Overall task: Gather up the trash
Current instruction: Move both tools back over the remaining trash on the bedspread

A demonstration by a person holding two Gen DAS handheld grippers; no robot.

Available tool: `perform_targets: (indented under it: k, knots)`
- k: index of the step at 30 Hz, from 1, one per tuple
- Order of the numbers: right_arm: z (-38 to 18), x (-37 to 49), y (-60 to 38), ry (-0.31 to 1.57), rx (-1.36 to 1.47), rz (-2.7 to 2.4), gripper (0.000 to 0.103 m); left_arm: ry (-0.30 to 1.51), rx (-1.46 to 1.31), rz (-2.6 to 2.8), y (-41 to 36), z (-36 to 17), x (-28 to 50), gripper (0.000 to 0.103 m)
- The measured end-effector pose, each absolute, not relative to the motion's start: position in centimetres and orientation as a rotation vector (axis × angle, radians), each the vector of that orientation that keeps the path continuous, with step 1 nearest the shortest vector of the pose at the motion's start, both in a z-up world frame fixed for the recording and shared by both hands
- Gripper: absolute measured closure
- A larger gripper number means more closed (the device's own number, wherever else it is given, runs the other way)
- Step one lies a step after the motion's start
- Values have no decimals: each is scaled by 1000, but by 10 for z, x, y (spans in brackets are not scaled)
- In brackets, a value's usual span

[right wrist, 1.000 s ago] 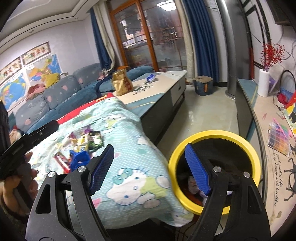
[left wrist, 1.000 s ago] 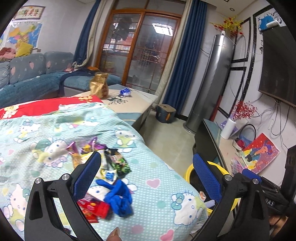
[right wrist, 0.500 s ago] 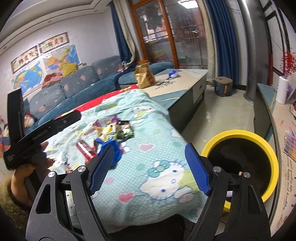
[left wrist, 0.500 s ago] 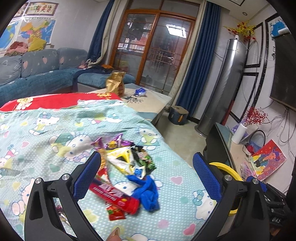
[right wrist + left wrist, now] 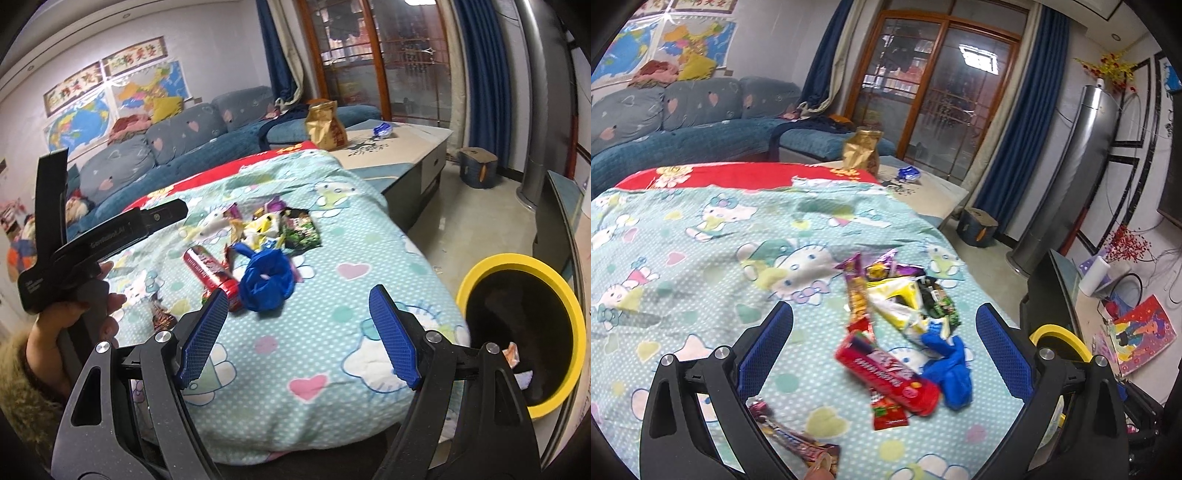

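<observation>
While both hand-held grippers, left (image 5: 884,332) and right (image 5: 297,332), gaped wide and empty, lay just ahead between the left's jaws: red foil snack tube (image 5: 888,374), long axis slanting across them.

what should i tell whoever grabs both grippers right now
Left gripper: open, empty, aimed at the wrapper pile.
Right gripper: open, empty, just short of the blue bag.
Things: wrappers, red tube and blue bag lie bunched on the Hello Kitty blanket; one more wrapper lies nearer the left gripper. Yellow-rimmed bin stands on the floor beside the blanket's right edge.
Done: some trash is in the bin.
Left: bin the pile.
</observation>
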State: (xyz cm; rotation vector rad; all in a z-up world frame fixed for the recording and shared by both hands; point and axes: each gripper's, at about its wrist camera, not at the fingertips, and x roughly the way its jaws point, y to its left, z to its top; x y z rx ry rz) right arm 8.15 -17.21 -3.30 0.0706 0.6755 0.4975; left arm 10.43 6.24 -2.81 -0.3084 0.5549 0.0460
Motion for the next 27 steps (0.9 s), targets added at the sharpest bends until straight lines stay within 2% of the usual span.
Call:
perform_targets:
  k: [14,16,18,27]
  knots:
    - [-62,105,-133,773,31,553,33,656,-384,59,93,-57,110,8]
    - [-66,110,-129,790,31,561,37,664,-393,44,93,-59,112,13]
    - [-69,114,-125,801,30,566,39,675,-404,32,93,-61,115,21]
    - [-80,131,-109,835,7,587,54,750,-472,-34,93,-77,133,34]
